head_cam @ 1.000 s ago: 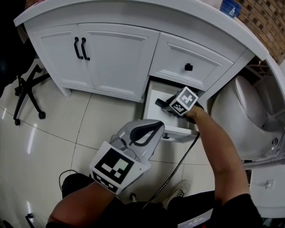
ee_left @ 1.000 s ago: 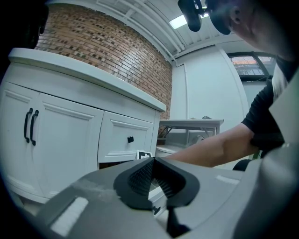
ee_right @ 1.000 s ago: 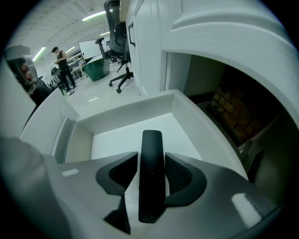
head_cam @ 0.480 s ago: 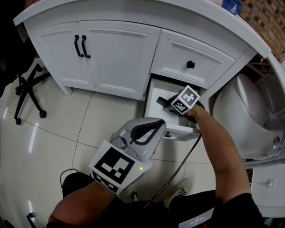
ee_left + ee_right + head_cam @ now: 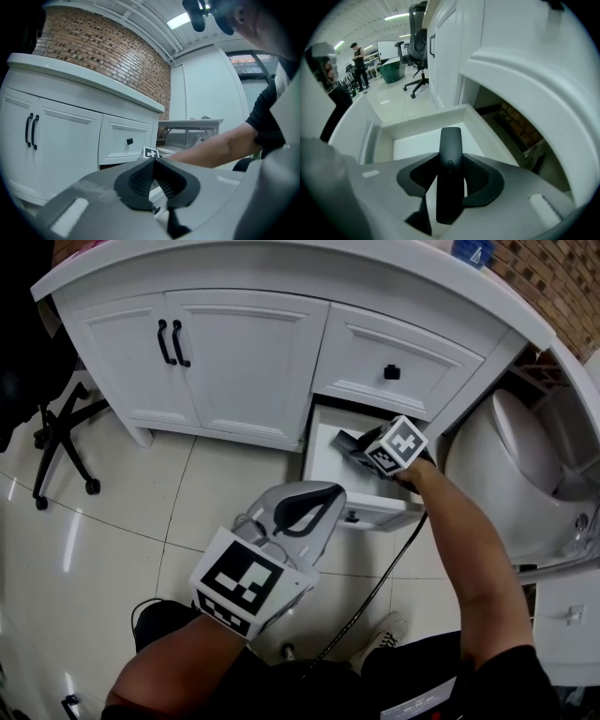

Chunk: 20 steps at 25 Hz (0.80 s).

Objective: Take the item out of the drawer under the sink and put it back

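Jaws of the right gripper (image 5: 450, 158) pinched a black item (image 5: 451, 136) between their pads, one pad on each long side of it. They had just been closing a little on it. The item stood along the jaws and its far end reached out past the tips, over the white floor of the open drawer (image 5: 419, 118). Its near end went back between the jaws toward the camera. In the head view this gripper pointed steeply down into the drawer, which was pulled out below a shut drawer with a black knob (image 5: 392, 372).

Jaws of the left gripper (image 5: 153, 161) were pressed together with nothing between them. This gripper was held almost level in front of the cabinet (image 5: 234, 352), well apart from the drawer.

Compared with one second before, the right gripper with its marker cube (image 5: 400, 446) stood a little higher over the drawer in the head view, and the item came up with it. The left gripper kept the same place. The drawer was open as far as before.

The item was long, slim and flat, all black and matte, with a rounded far end. A small round mark sat near its middle. Whether it had more buttons could not be seen.
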Each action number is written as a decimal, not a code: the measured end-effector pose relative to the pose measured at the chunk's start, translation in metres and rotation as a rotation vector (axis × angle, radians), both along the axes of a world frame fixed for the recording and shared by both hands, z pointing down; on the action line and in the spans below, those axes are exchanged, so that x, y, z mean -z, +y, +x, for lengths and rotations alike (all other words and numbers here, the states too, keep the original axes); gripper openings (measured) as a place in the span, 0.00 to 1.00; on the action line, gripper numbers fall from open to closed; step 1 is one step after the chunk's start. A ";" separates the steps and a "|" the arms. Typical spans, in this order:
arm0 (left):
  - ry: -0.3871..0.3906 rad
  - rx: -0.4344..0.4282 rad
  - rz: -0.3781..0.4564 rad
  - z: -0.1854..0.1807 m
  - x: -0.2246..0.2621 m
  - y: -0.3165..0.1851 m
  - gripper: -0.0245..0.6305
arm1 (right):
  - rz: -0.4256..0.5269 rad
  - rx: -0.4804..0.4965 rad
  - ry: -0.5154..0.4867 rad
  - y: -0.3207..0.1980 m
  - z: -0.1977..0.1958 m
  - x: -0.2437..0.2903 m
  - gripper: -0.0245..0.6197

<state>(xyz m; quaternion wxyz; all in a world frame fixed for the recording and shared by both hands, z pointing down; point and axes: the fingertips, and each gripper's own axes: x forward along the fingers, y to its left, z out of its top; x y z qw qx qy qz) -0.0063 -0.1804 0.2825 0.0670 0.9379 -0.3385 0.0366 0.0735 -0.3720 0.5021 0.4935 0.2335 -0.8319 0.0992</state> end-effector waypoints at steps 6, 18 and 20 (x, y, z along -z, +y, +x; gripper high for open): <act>-0.028 -0.016 0.009 0.005 -0.002 0.005 0.05 | 0.102 -0.021 -0.069 0.008 0.003 0.051 0.29; -0.030 0.009 0.014 -0.001 -0.001 0.003 0.05 | 0.266 -0.068 -0.318 0.075 -0.003 0.160 0.30; -0.028 0.014 0.010 -0.002 -0.002 0.002 0.05 | 0.288 -0.073 -0.363 0.098 -0.001 0.176 0.29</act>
